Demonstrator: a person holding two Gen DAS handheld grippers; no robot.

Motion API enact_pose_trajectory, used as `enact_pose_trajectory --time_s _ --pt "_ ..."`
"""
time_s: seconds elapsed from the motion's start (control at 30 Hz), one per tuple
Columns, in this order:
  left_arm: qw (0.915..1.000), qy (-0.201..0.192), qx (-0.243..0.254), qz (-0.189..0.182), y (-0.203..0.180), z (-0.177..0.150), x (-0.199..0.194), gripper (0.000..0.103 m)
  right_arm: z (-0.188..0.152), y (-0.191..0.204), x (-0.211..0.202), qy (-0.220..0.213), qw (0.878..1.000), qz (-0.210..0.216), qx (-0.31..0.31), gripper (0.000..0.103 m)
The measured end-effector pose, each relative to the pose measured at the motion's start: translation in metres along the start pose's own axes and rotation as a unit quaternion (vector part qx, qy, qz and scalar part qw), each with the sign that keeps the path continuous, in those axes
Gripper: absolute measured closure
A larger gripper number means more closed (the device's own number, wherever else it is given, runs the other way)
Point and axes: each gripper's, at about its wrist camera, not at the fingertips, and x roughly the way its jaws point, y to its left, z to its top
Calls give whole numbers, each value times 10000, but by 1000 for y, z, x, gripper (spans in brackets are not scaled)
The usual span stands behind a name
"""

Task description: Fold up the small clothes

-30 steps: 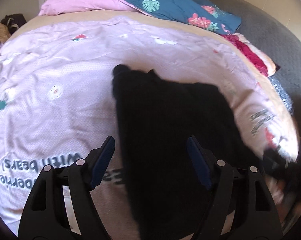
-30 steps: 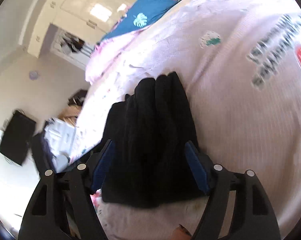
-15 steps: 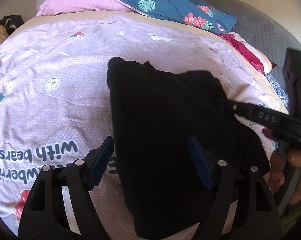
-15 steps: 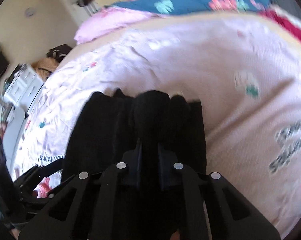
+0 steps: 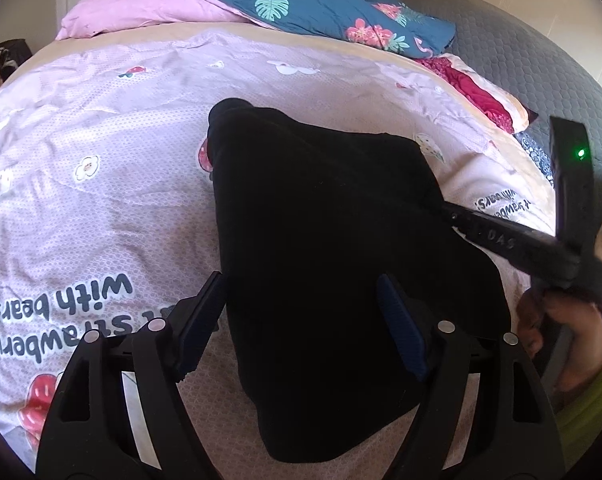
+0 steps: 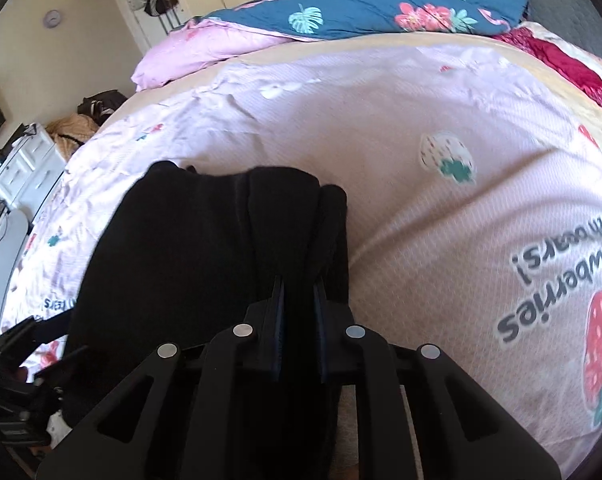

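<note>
Black garment [image 5: 333, 248] on pink bedsheet [image 5: 101, 184].
Right gripper [image 6: 299, 304] pinches its edge; left gripper [image 5: 301, 320] wide apart, holding nothing.

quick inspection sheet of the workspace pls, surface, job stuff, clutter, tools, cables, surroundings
surface: bed with a pink strawberry-print sheet, wrinkled, printed text on it.
job's things: one black garment, lying partly folded on the sheet.
clutter: blue floral duvet and pink quilt heaped at the far end; red fabric at the far right edge.
grippers: left tool open, fingers either side of the garment's near part; right tool shut on a bunched fold of the garment.
cables: nothing seen.
surroundings: white drawer unit, dark bag and tan bundle on the floor, wall clock, wardrobe doors behind.
</note>
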Motion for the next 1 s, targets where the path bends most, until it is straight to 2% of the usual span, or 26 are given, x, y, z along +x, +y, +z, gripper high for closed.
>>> enact_pose_trajectory --time_s 0.17,0.2,0.3,0.37,0.43,0.47,0.53,0.7,0.83,0.87,0.93,1.0 --pt "10000 48 -58 5 1 -2 1 33 -4 8 -5 -80 9998 -171 -42 88" --pt "9999 61 -84 3 3 -2 1 33 -5 9 -9 -88 9998 -190 -38 84" --pt "9998 90 -186 -48 6 -3 1 33 -8 7 -21 -153 9998 -85 36 80" --pt "9995 112 -276 -120 9 -5 1 33 -13 2 -34 -241 9995 85 186 75" --pt "9989 133 -386 -225 13 -7 0 32 -19 -5 -47 -326 9981 337 407 62" --pt "9986 149 -435 -264 15 -9 -1 27 -22 -8 -51 -343 9972 432 502 60" --pt "9981 162 -534 -263 19 -12 0 21 -28 -15 -58 -301 9951 639 695 57" --pt "9943 223 -873 -561 30 -19 2 21 -42 -15 -56 -25 9889 1165 921 46" --pt "9919 267 -1018 -709 34 -22 3 21 -47 -16 -43 96 9883 1152 995 47" --pt "9908 288 -1079 -765 36 -23 4 21 -48 -17 -42 95 9876 1196 1016 50" --pt "9895 306 -1142 -829 37 -24 6 21 -48 -18 -38 109 9850 1369 1041 64" --pt "9884 343 -1212 -845 39 -25 8 18 -48 -18 -36 98 9848 1394 1034 68"
